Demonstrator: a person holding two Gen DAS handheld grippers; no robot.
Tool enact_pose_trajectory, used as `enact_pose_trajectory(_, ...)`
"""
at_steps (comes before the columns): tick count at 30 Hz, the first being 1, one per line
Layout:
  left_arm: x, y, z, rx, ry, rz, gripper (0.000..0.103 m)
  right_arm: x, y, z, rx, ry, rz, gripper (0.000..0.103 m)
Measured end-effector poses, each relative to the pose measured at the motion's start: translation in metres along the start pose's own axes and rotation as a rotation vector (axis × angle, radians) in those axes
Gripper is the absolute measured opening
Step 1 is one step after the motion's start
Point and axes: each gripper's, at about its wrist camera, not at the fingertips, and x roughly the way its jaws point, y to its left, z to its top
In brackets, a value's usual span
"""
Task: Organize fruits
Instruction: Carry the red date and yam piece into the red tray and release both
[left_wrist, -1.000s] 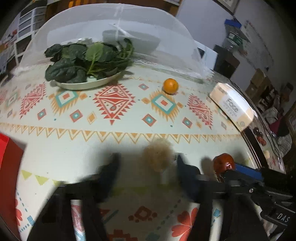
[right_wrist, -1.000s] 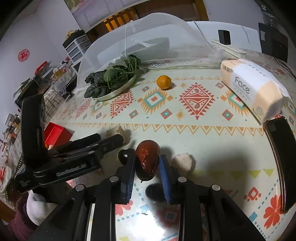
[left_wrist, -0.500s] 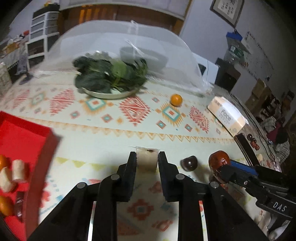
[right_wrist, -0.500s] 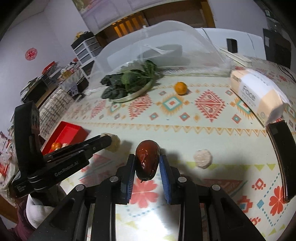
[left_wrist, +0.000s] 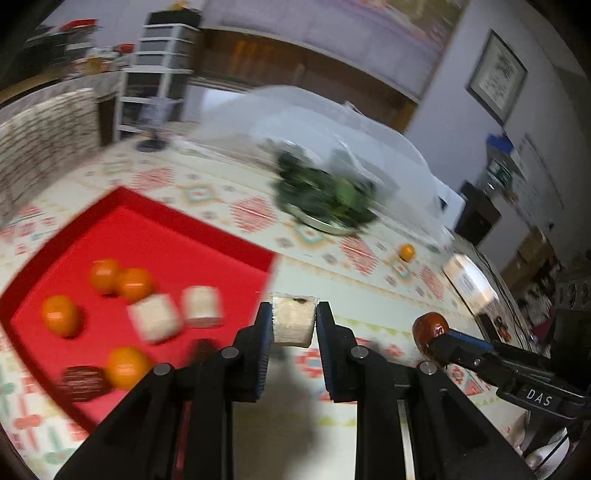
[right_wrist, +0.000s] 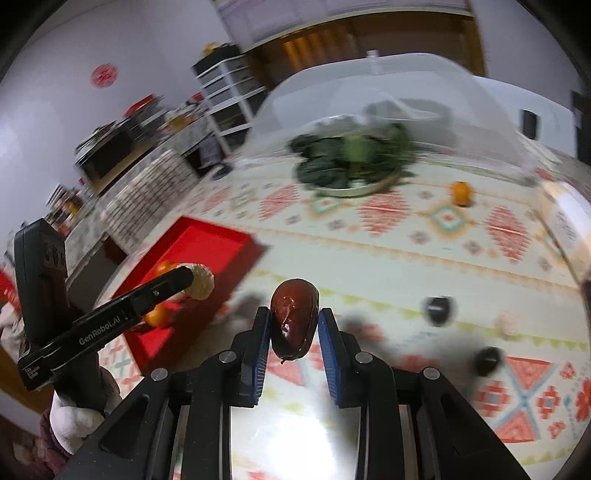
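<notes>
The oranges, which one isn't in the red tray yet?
The lone orange on the tablecloth, right of the plate of greens. The other four oranges lie together inside the red tray.

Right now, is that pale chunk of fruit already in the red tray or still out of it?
Out. The pale cut chunk sits clamped in the left gripper, beside the flat red tray that holds oranges and similar chunks.
</notes>
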Motion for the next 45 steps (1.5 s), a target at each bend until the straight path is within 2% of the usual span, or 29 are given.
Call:
enact_pose_trajectory(9, -0.034, 0.094, 0.000, -0.139, -0.046, 0.108, 0.023, 0.069, 0.091, 0.009, -0.094, 0.093, 0.132, 0.029)
enact_pose_trajectory(13, -0.038, 0.116, -0.002, -0.174, -0.046, 0.134, 0.023, 0.101, 0.117, 0.011, -0.092, 0.140, 0.175, 0.029)
enact_pose_trajectory(17, -0.038, 0.130, -0.004, -0.194, -0.038, 0.139, 0.023, 0.125, 0.133, 0.017, -0.092, 0.162, 0.179, 0.029)
enact_pose_trajectory(20, -0.039, 0.134, -0.004, -0.197, -0.039, 0.134, 0.027, 0.138, 0.139, 0.025, -0.100, 0.157, 0.150, 0.029)
enact_pose_trajectory(22, -0.042, 0.136, -0.004, -0.203, -0.049, 0.119, 0.040, 0.148, 0.142, 0.030, -0.110, 0.154, 0.117, 0.029)
enact_pose_trajectory(25, -0.048, 0.137, -0.003, -0.205, -0.075, 0.115, 0.052, 0.161, 0.144, 0.037, -0.109, 0.166, 0.088, 0.029)
enact_pose_trajectory(30, -0.055, 0.135, 0.001, -0.195, -0.096, 0.115, 0.060, 0.173, 0.147, 0.045, -0.110, 0.160, 0.070, 0.030)
enact_pose_trajectory(32, -0.058, 0.134, 0.003, -0.196, -0.106, 0.114, 0.064, 0.174, 0.148, 0.047, -0.103, 0.151, 0.075, 0.034)
enact_pose_trajectory(42, -0.070, 0.106, 0.006, -0.140, -0.145, 0.125, 0.072, 0.134, 0.151, 0.049, -0.127, 0.056, 0.085, 0.044)
enact_pose_trajectory(45, -0.074, 0.092, 0.006, -0.108, -0.159, 0.126, 0.078, 0.114, 0.143, 0.047, -0.113, 0.025, 0.084, 0.048)
